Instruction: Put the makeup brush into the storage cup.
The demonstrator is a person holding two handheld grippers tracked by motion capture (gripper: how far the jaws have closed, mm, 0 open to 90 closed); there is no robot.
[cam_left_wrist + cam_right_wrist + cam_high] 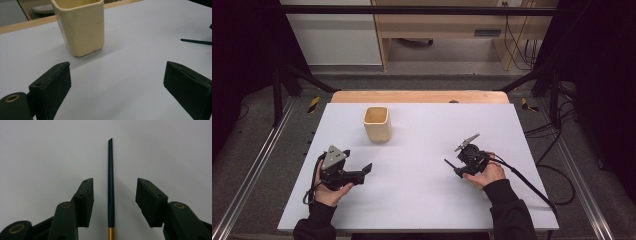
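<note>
A thin dark stick [110, 182] with a gold band at its near end lies flat on the white table [422, 200]. My right gripper [115, 197] straddles it with both pads clear of it, one on each side. In the high view the right gripper [460, 167] sits at the right of the table, and the stick's tip [448, 162] pokes out to its left. A cream square cup [377, 124] stands upright at the back left. My left gripper [367, 170] rests open in front of it, its jaws wide apart and empty [116, 85], pointing toward the cup [80, 27].
A wooden strip [419, 96] runs along the table's far edge. Black frame rails and loose cables border the table on both sides. From the left gripper view the stick [196, 41] lies far off at the right.
</note>
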